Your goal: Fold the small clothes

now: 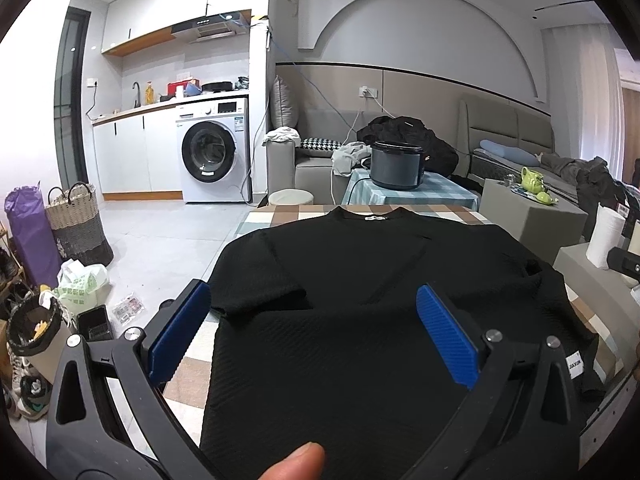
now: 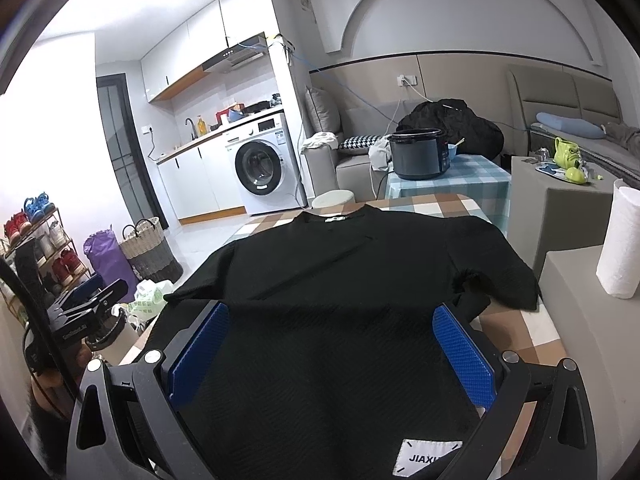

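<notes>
Both claws gape wide, gripping nothing: left gripper point(image 1: 316, 336) and right gripper point(image 2: 332, 356) hover low-centre over the black textured short-sleeved T-shirt point(image 1: 360, 300), spread flat on the checked tablecloth point(image 2: 532, 332), probably smoothed ready for folding.

Both tongs look the same: left tongs point(image 1: 312, 304) and right tongs point(image 2: 330, 320) have black plastic arms with triangular cutouts, silver round screws, and ribbed blue pads point(image 1: 446, 332). There's a bare fingertip point(image 1: 298, 462) at the bottom.
</notes>
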A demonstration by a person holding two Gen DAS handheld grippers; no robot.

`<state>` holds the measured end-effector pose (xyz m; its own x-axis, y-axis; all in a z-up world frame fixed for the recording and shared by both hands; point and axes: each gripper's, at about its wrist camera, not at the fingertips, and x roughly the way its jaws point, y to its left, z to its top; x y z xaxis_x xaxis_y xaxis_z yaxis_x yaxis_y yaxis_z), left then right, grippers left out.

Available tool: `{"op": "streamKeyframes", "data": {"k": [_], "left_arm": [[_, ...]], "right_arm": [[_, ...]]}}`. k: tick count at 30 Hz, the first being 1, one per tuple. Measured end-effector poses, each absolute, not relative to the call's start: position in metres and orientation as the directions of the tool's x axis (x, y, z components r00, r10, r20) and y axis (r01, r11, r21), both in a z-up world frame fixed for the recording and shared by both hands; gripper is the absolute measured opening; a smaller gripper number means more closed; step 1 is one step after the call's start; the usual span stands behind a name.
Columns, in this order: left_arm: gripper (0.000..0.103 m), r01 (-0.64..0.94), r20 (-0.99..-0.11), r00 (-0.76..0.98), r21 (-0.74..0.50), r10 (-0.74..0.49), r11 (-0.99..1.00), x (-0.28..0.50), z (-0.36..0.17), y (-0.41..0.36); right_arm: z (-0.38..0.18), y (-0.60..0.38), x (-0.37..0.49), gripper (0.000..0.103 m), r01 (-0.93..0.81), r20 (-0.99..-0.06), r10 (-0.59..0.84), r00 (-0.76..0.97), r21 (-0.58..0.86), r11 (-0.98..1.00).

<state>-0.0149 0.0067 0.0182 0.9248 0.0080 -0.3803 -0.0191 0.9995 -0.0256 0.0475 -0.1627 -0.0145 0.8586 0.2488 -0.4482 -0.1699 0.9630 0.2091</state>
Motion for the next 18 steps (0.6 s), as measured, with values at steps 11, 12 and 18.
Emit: {"op": "streamKeyframes", "data": {"k": [11,12,18], "left_arm": [[0.102,-0.049,-0.399,0.917,-0.072,0.016,0.996,-0.006,0.019,0.021],[0.102,-0.048,-0.401,0.916,-0.070,0.016,0.996,-0.006,0.019,0.020],[0.102,-0.033,-0.390,0.921,-0.056,0.009,0.998,-0.009,0.018,0.014]], "right_arm": [[-0.004,-0.171,0.040,0.103,-0.179,-0.399,0.276,0.875,0.262,0.948],[-0.002,-0.171,0.039,0.103,-0.182,-0.393,0.278,0.876,0.265,0.947],[0.001,-0.171,0.035,0.103,-0.189,-0.371,0.286,0.884,0.277,0.942]]}}
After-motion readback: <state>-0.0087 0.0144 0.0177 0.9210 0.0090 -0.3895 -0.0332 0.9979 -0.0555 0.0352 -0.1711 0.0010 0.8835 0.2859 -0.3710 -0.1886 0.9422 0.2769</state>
